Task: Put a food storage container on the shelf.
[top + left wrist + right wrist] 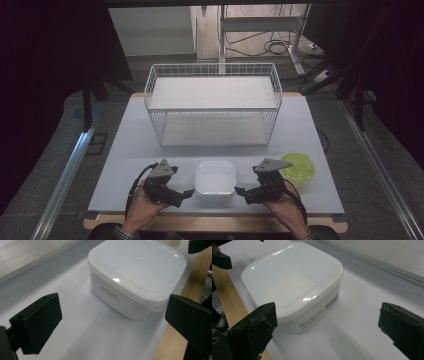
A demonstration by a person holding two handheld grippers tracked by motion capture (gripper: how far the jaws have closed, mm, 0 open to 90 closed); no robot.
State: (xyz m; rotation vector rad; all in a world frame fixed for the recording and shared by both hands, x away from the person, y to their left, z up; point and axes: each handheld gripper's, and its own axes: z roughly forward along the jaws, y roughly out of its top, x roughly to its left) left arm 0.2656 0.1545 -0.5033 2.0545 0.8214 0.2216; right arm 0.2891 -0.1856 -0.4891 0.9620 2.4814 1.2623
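A white square container [215, 178] with its lid on stands near the table's front edge, between my two grippers. My left gripper [182, 196] sits just left of it, jaws open and pointing at its left side. My right gripper [244, 195] mirrors it on the right, also open. In the left gripper view the container [137, 272] lies ahead of the open left gripper [113, 323], nothing between the pads. In the right gripper view the container [292, 280] stands ahead and to the left of the open right gripper [328, 327], clear of both pads.
A white wire rack [214, 105] with two shelves stands at the back of the pale table [130, 150]. A round yellow-green lidded container [298, 167] sits right of my right gripper. A wooden strip [215, 223] runs along the table's front edge.
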